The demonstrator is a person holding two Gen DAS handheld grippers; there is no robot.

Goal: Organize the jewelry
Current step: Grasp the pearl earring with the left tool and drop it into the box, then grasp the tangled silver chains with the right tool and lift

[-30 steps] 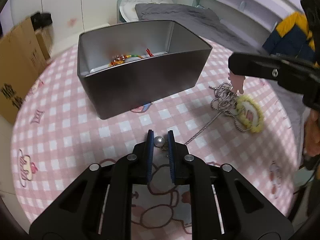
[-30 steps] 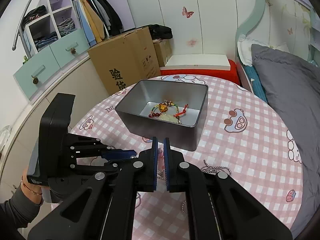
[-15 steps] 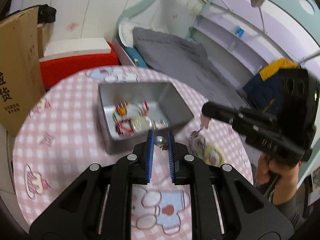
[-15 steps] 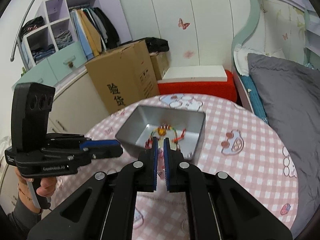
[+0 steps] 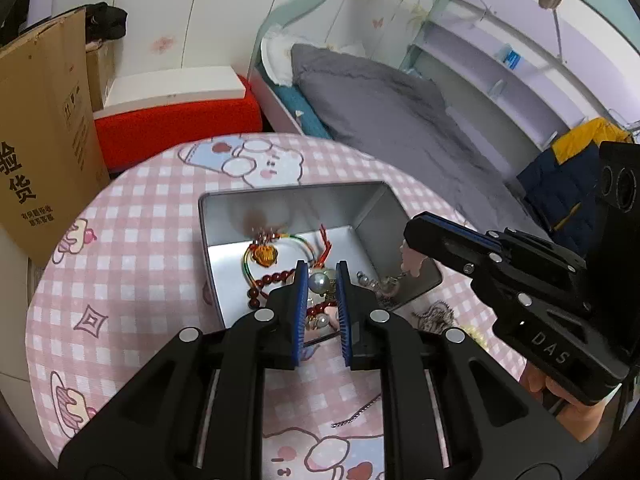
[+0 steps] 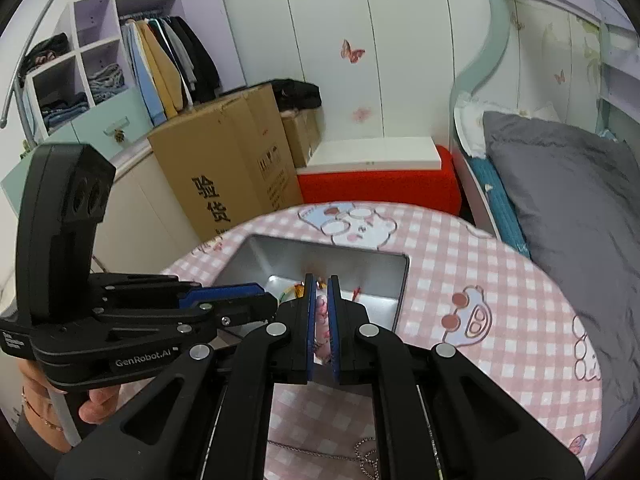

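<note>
In the left wrist view my left gripper (image 5: 319, 276) is shut on a white pearl piece (image 5: 319, 281) and hovers over the open silver tin (image 5: 280, 200). Inside the tin lie a red bead bracelet (image 5: 272, 280) and a coloured cord bracelet with an amber charm (image 5: 264, 255). From the right, my right gripper (image 5: 412, 236) reaches over the tin's corner, shut on a small pink charm (image 5: 408, 258). The right wrist view shows that pink charm (image 6: 321, 312) pinched between the blue pads of the right gripper (image 6: 321, 284), above the tin (image 6: 320, 256). The left gripper (image 6: 266, 300) is beside it.
The tin stands on a round table with a pink checked cloth (image 5: 132, 264). A silver chain (image 5: 356, 412) and a silver trinket cluster (image 5: 436, 314) lie near the tin. Beyond the table are a cardboard box (image 6: 228, 168), a red and white bench (image 6: 376, 172) and a grey-covered bed (image 6: 560, 200).
Both grippers have risen and moved forward over the tin, each keeping its piece. The views now look down into the tin instead of at its side.
</note>
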